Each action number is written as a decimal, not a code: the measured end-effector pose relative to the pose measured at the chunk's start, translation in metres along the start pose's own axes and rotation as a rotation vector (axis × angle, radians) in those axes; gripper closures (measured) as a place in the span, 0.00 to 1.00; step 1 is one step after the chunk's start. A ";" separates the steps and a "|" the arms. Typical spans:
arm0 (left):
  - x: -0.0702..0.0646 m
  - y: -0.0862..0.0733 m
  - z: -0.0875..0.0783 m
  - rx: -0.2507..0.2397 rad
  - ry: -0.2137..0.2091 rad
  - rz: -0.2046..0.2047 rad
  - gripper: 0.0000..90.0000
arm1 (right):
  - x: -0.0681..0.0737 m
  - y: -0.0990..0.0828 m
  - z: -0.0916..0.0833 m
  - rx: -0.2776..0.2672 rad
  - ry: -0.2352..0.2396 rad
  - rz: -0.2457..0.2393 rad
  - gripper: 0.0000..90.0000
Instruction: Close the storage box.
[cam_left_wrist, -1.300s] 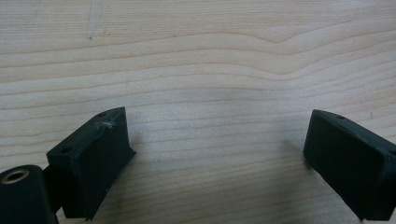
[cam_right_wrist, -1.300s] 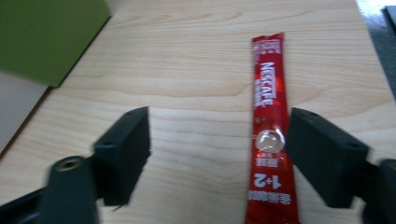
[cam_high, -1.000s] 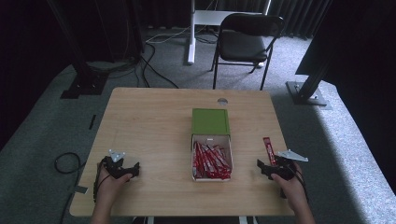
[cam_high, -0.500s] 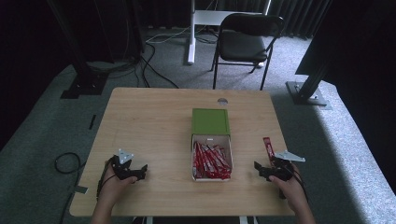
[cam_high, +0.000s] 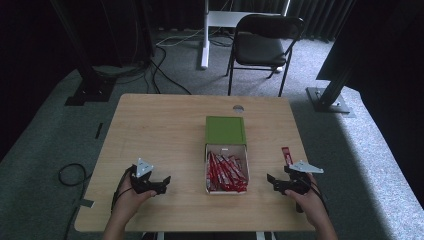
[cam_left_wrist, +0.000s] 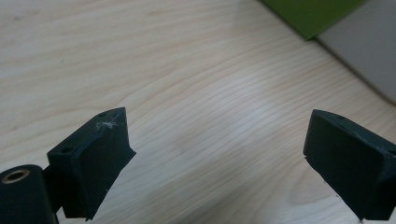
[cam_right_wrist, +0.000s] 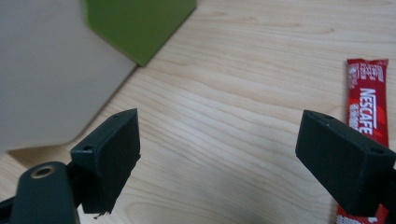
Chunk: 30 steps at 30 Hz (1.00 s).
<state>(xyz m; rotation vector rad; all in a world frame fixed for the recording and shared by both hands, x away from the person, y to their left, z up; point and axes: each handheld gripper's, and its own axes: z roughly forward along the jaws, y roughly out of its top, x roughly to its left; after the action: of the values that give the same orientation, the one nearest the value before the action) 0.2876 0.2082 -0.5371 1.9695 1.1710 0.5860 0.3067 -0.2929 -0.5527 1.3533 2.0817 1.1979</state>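
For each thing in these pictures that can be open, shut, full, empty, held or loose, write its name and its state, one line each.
Left gripper: open, holding nothing.
Right gripper: open, holding nothing.
Box: open, holding many red sachets.
Green lid: off, flat on the table beside the box.
Single red sachet: loose on the table, not gripped.
Chair: unoccupied.

"NESCAFE" — on red sachet (cam_right_wrist: 371, 112)

lab/studio | dark curtains (cam_high: 310, 15) | rig stands (cam_high: 87, 75) | floor cables (cam_high: 165, 55) | carpet (cam_high: 45, 145)
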 end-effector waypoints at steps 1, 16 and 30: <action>-0.002 0.003 -0.001 -0.009 -0.006 0.008 0.09 | 0.001 0.001 -0.001 -0.005 0.005 0.004 0.15; -0.045 0.038 -0.016 -0.132 -0.150 0.094 0.09 | 0.025 0.030 -0.020 -0.087 0.088 -0.047 0.15; -0.076 0.052 -0.012 -0.176 -0.290 0.133 0.09 | 0.052 0.043 -0.025 -0.117 0.193 -0.103 0.15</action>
<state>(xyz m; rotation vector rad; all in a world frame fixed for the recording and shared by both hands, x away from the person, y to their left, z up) 0.2707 0.1304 -0.4890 1.9144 0.7897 0.4363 0.2890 -0.2512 -0.4971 1.1035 2.1437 1.4299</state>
